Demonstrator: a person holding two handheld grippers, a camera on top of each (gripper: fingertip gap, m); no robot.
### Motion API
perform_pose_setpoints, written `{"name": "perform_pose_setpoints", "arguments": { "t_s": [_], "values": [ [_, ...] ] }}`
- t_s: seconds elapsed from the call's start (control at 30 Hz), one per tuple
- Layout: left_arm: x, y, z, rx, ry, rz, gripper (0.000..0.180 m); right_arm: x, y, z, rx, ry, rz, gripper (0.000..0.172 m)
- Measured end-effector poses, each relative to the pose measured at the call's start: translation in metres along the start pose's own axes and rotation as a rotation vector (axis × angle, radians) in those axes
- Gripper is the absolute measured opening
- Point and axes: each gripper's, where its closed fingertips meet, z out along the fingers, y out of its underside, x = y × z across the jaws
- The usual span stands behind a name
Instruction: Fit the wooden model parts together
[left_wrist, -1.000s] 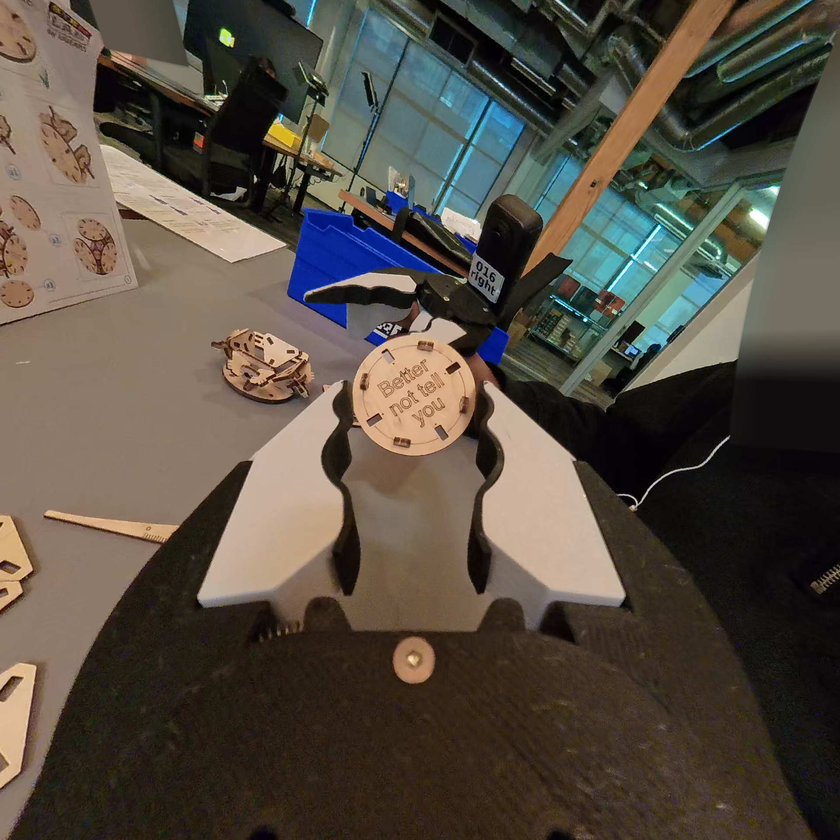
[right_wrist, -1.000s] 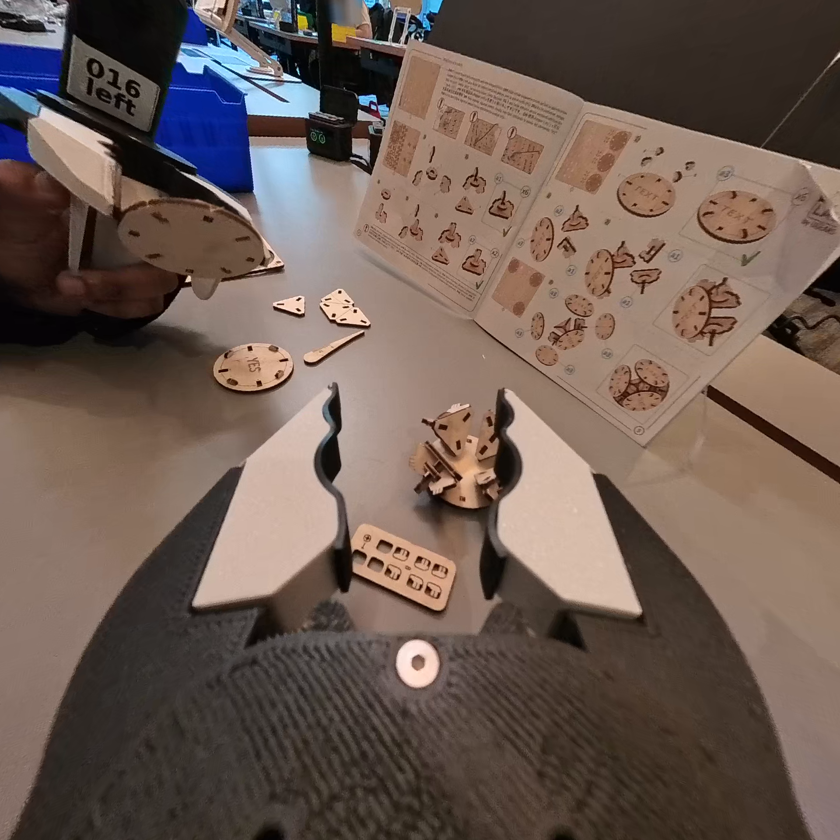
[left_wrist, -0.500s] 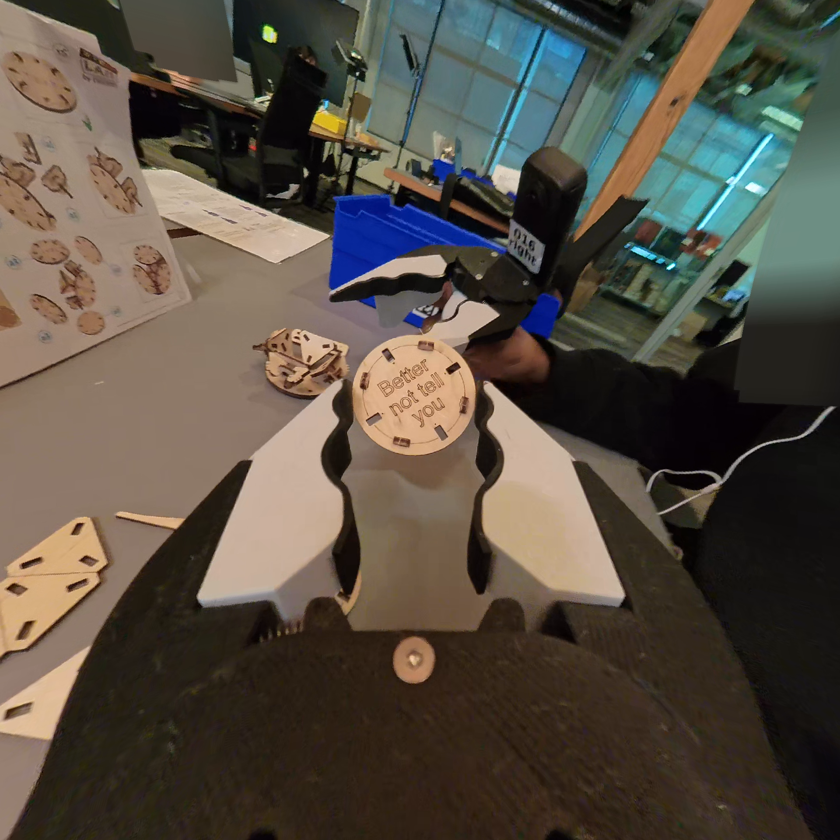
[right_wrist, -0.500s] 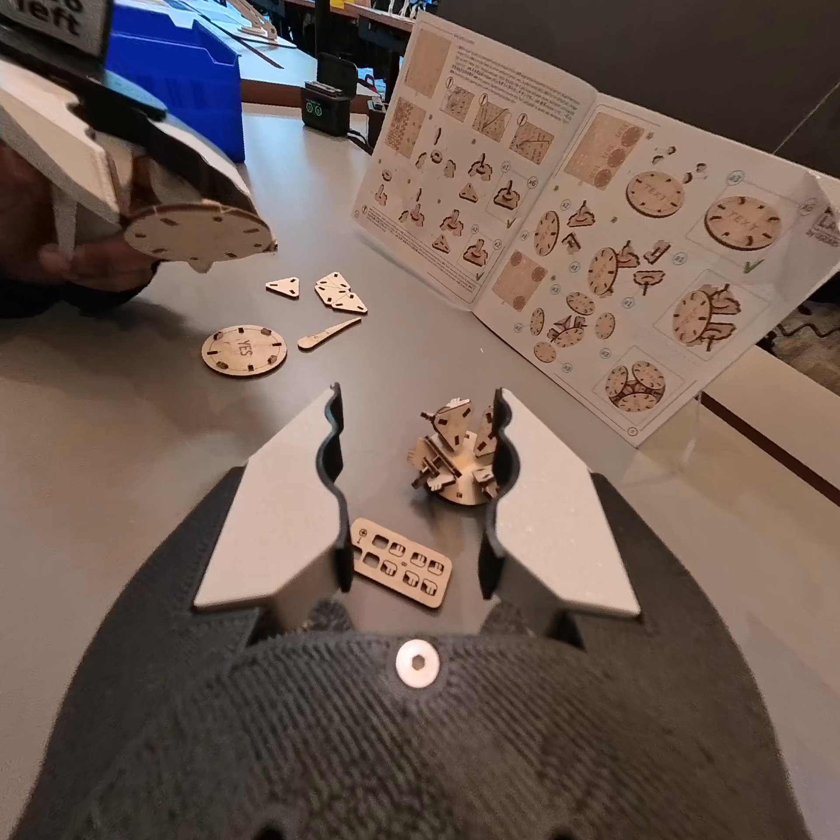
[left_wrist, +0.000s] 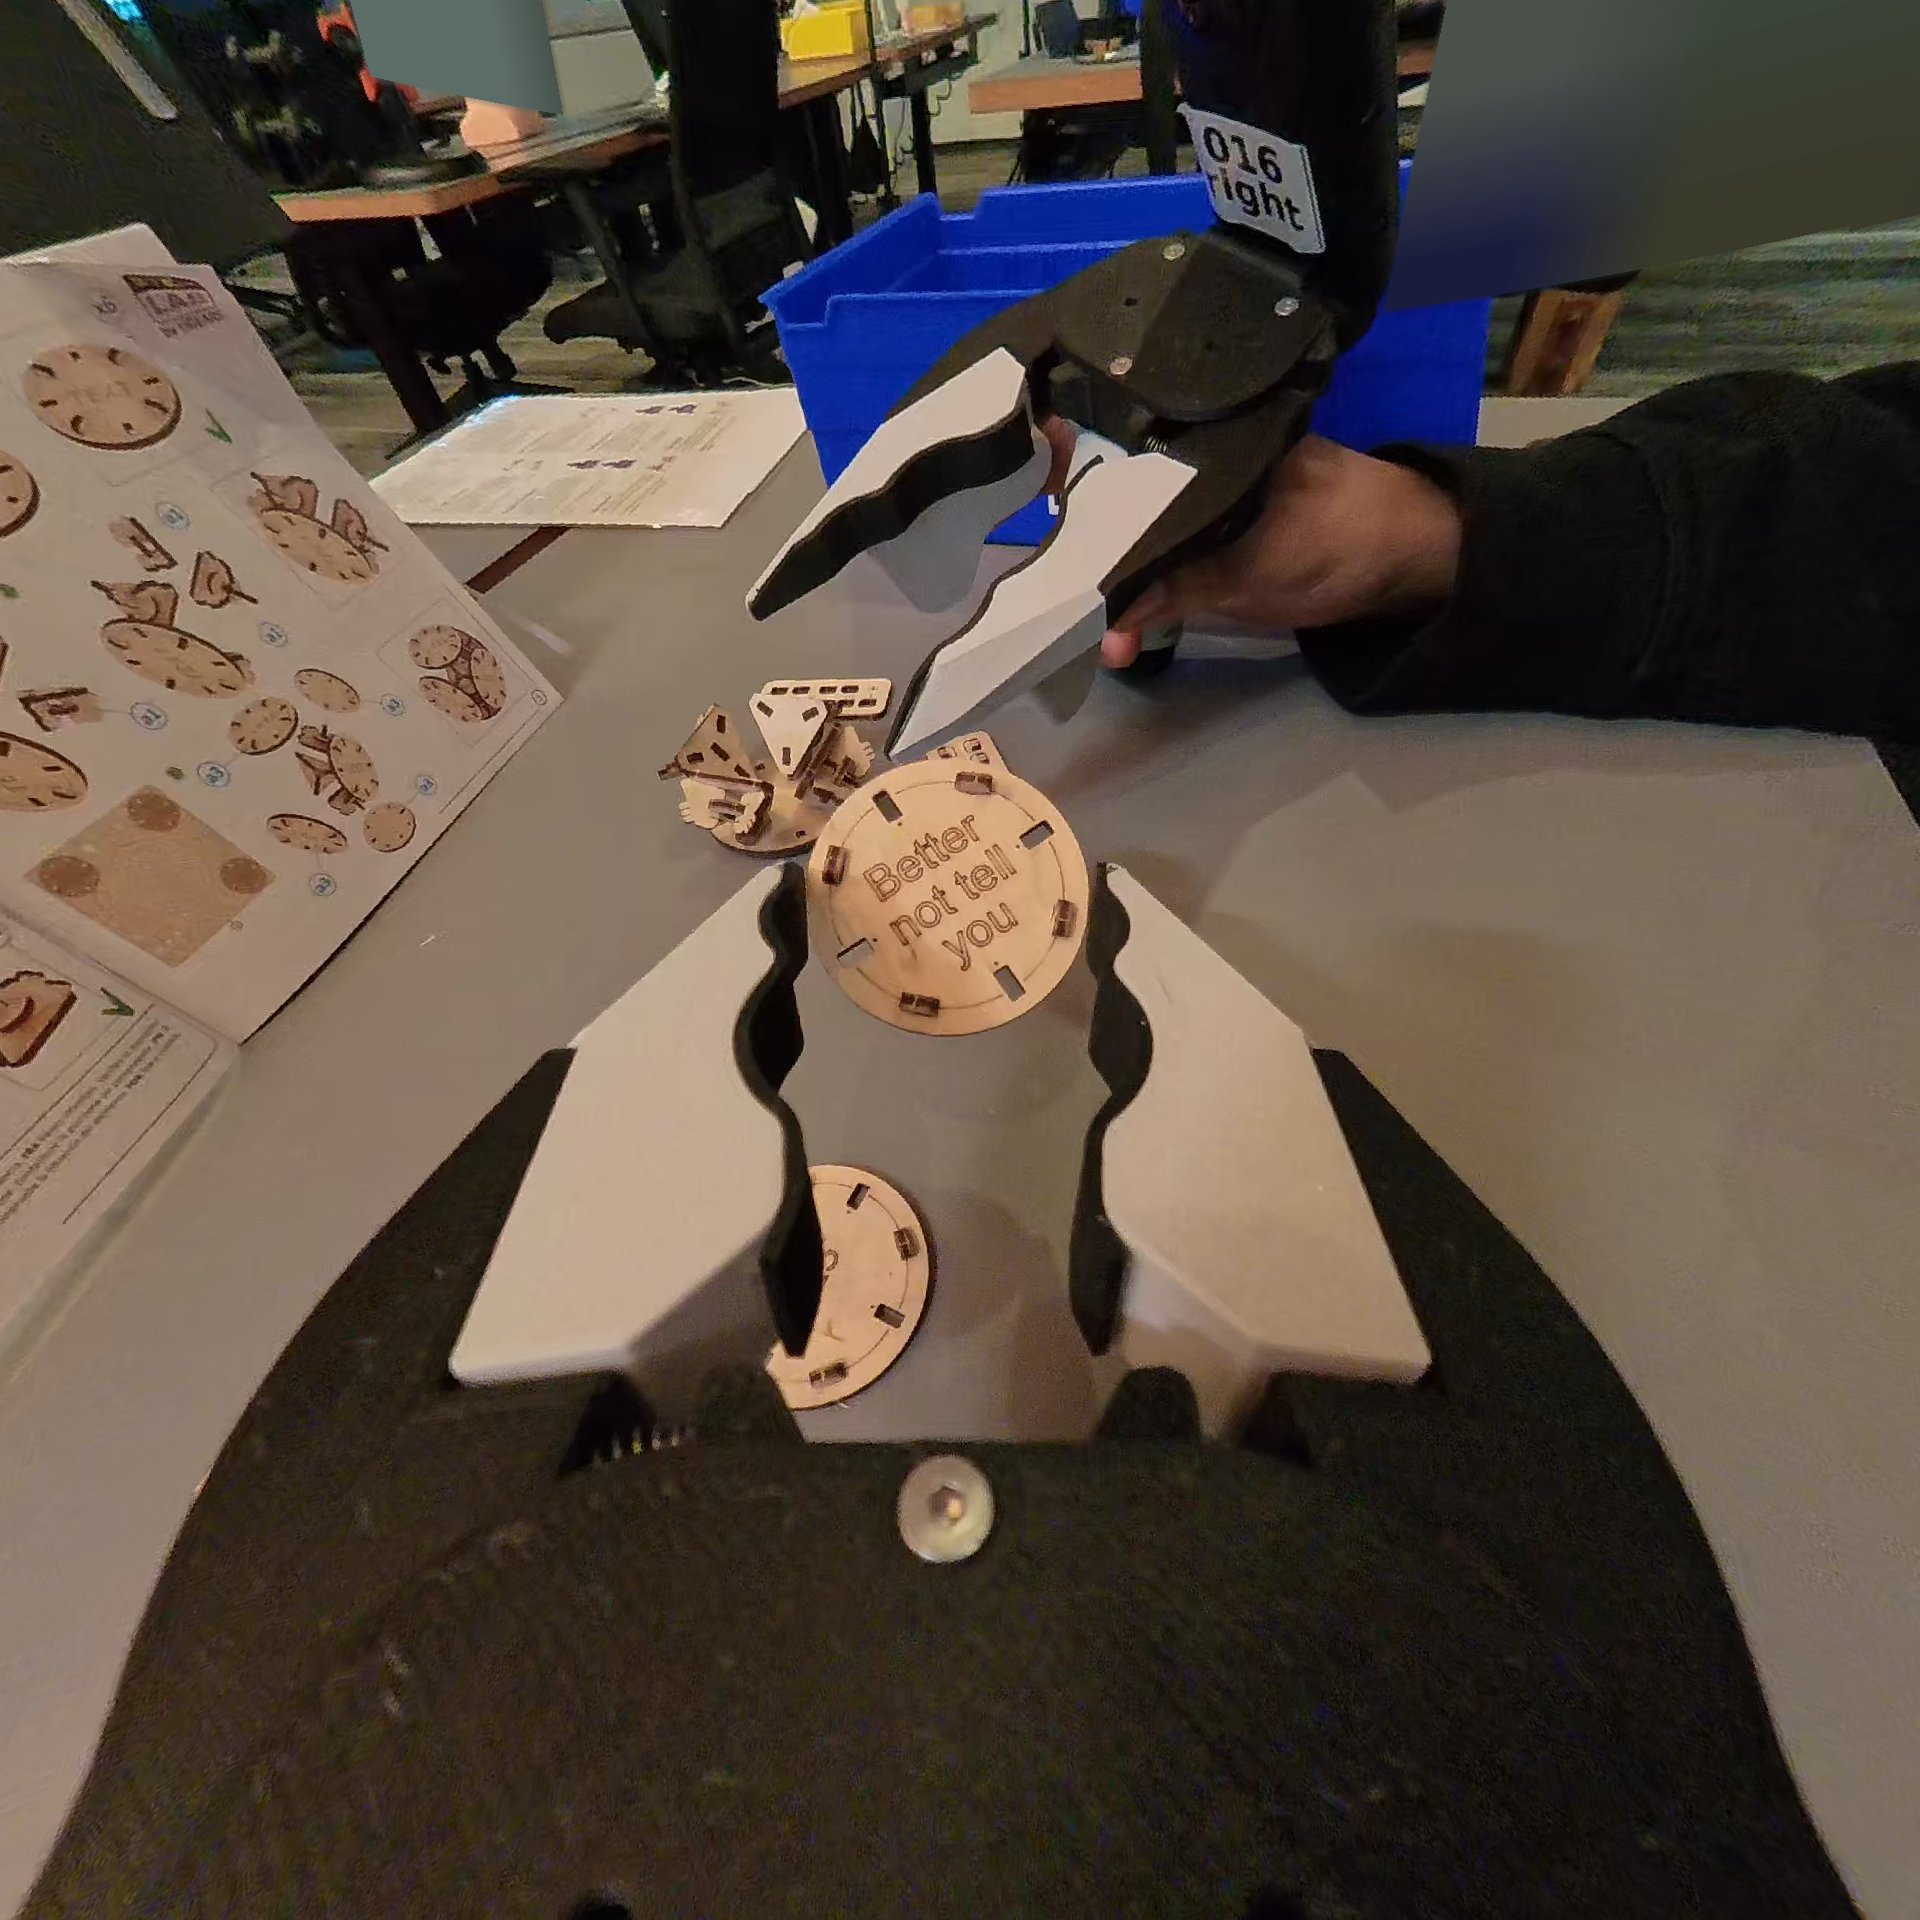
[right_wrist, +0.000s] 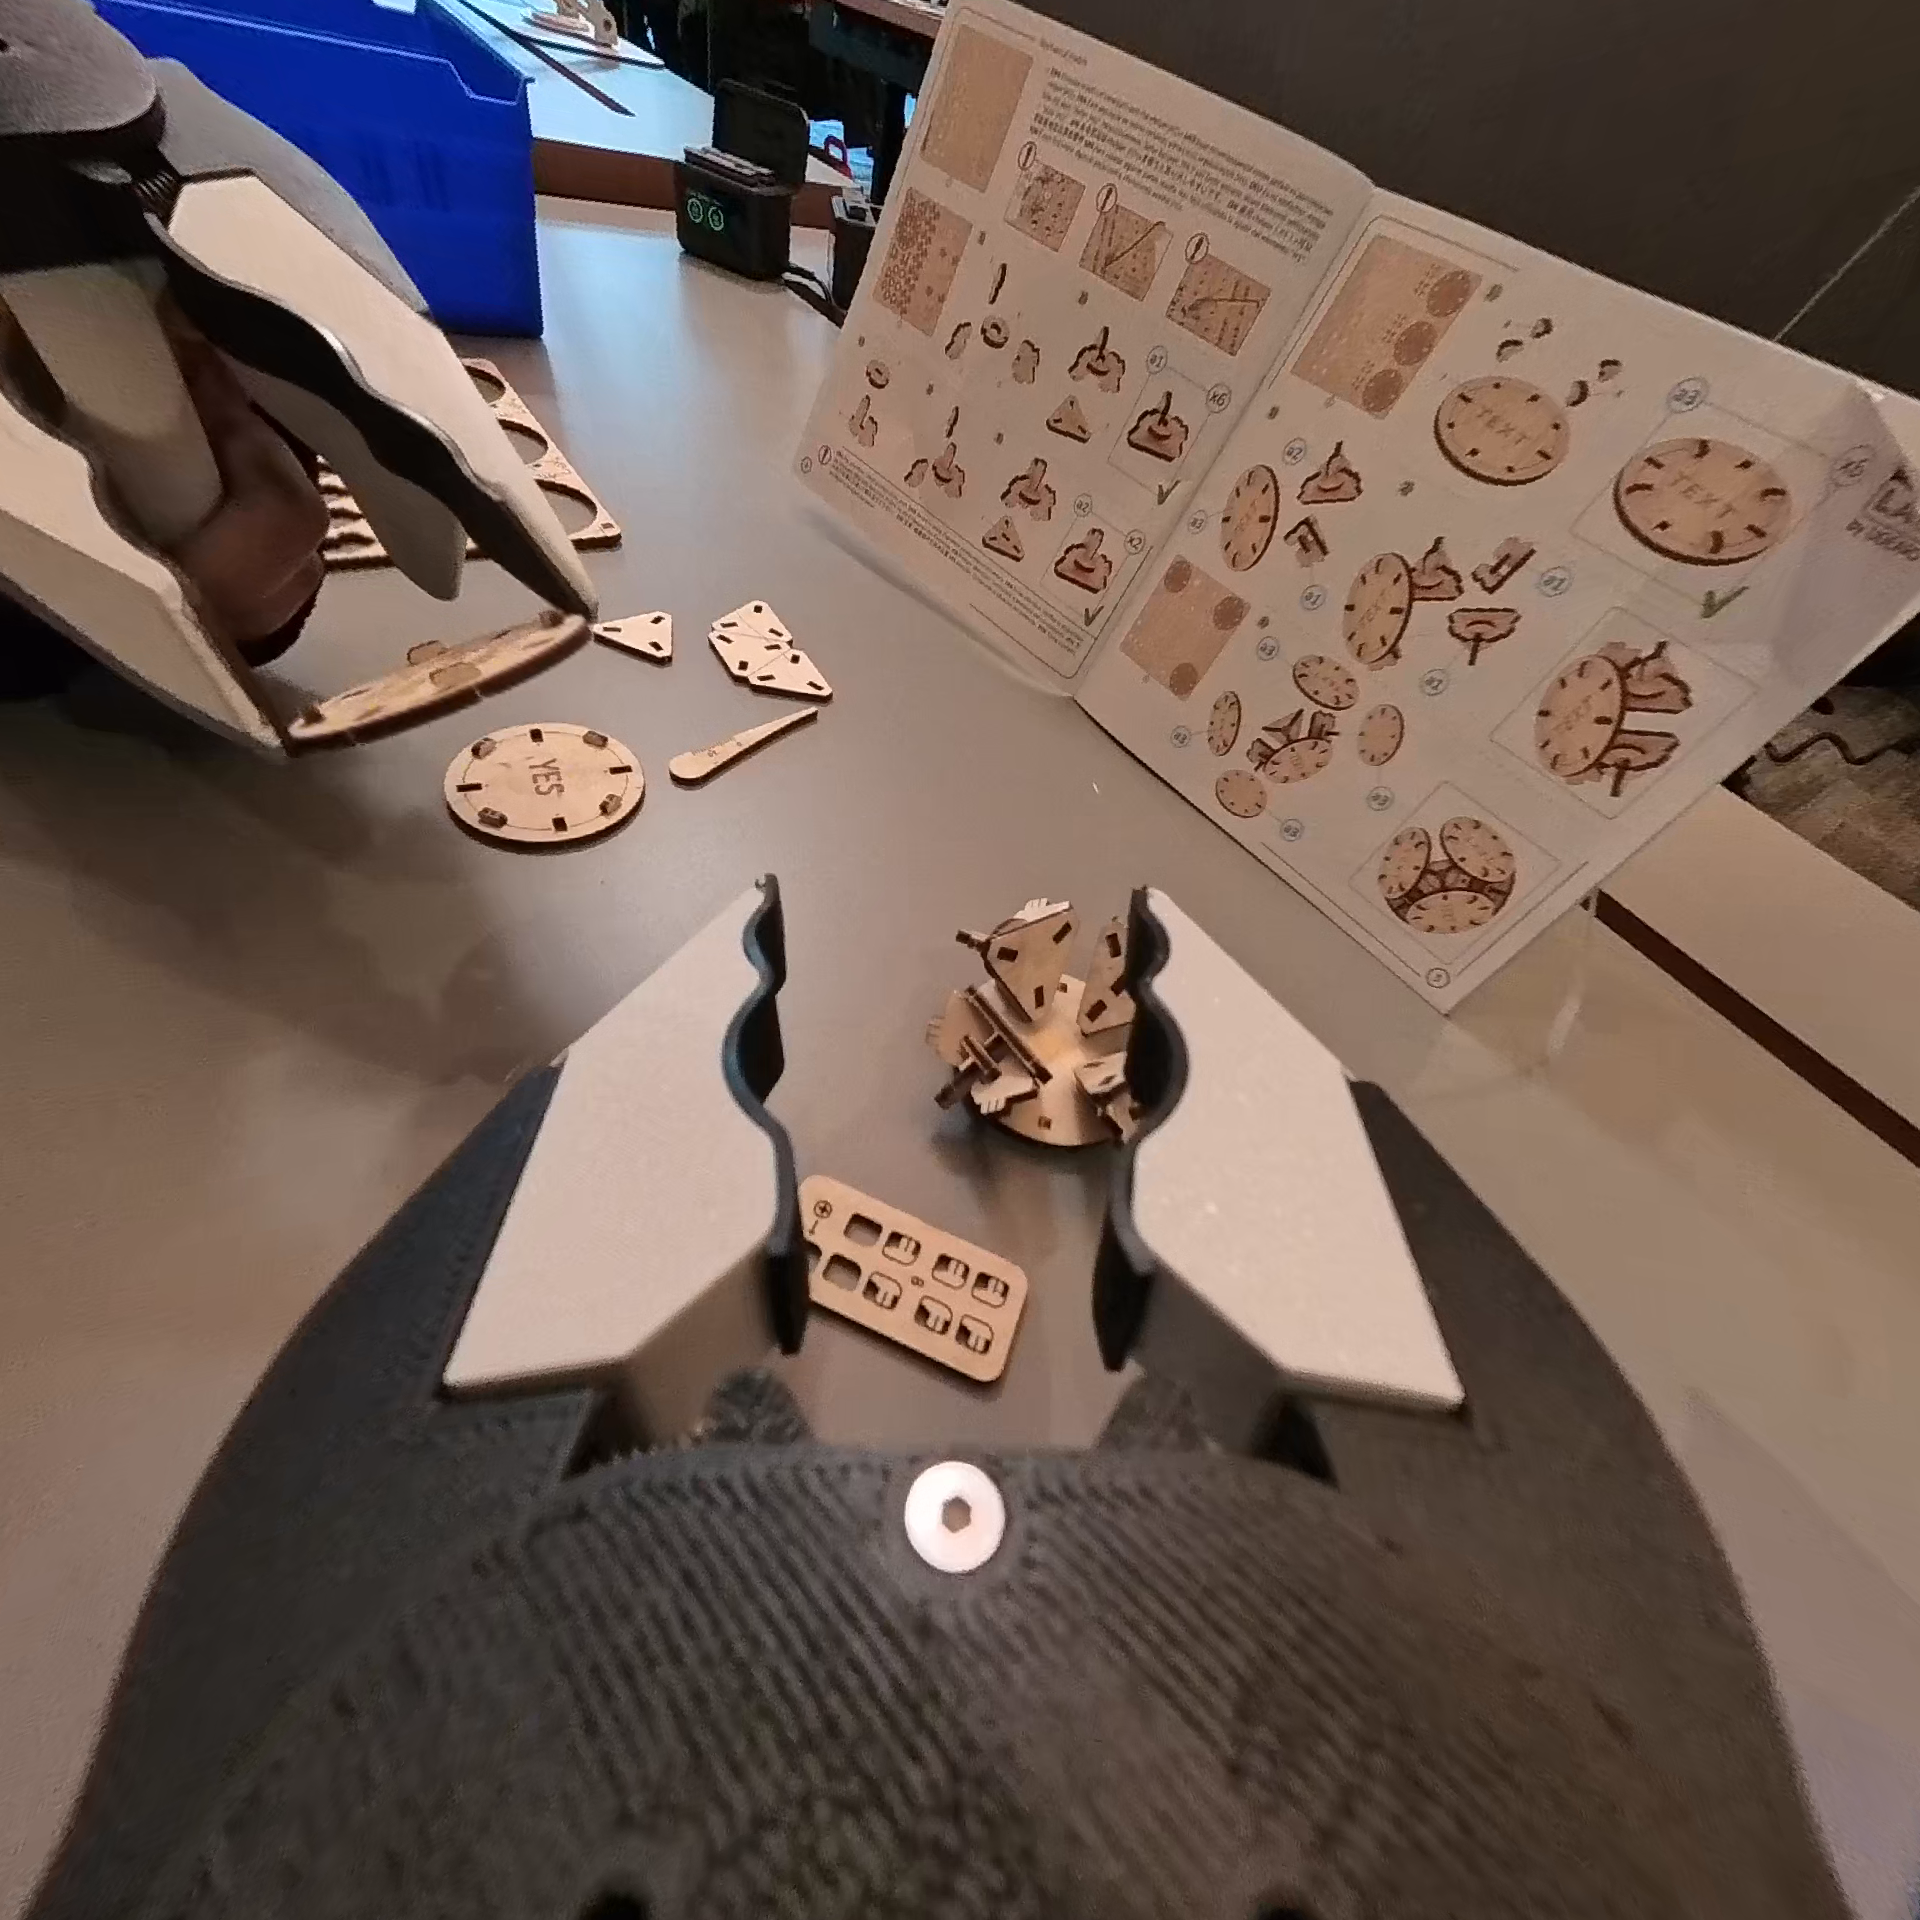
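Left hand-held gripper (left_wrist: 948, 914) clamped on a round wooden disc (left_wrist: 948, 902) with engraved lettering, both fingertips pressing on its rim, disc lifted clear of the grey surface (left_wrist: 1455, 935) and tilted toward the camera. From the right wrist view, same disc (right_wrist: 436, 681) seen nearly edge-on, spanning the two fingertips. Directly beneath, lying flat on the surface, a second slotted wooden disc (right_wrist: 544, 785). Beside that one, a small tapered wooden stick (right_wrist: 740, 744) and a few flat triangular wooden pieces (right_wrist: 771, 661).

Right hand-held gripper (right_wrist: 951, 904) spread wide, gripping nothing, hovering low over the surface. Between its fingers, a partly built wooden assembly (right_wrist: 1034, 1039) standing on a round base, just beside the right-side finger, contact not clear. Nearer the gripper body, a small rectangular wooden sheet (right_wrist: 912, 1278) with cut-outs, flat on the surface.

Just past the assembly, an open instruction booklet (right_wrist: 1351, 520) propped upright. Further back, a blue plastic bin (left_wrist: 914, 312) and a printed sheet of paper (left_wrist: 582, 457). A dark-sleeved hand (left_wrist: 1299, 540) wrapped around the right gripper's handle.
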Motion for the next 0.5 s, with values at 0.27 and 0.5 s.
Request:
{"name": "perform_pose_setpoints", "arguments": {
  "t_s": [0.27, 0.5],
  "values": [
    [0.0007, 0.0011, 0.001, -0.008, 0.0, 0.002, 0.051, -0.0008, 0.0019, 0.0011, -0.014, 0.003, -0.011, 0.064],
    [0.0011, 0.0023, 0.002, -0.014, -0.001, 0.0, 0.051, 0.0002, 0.0025, 0.001, -0.018, 0.005, 0.012, 0.063]
  ]
}}
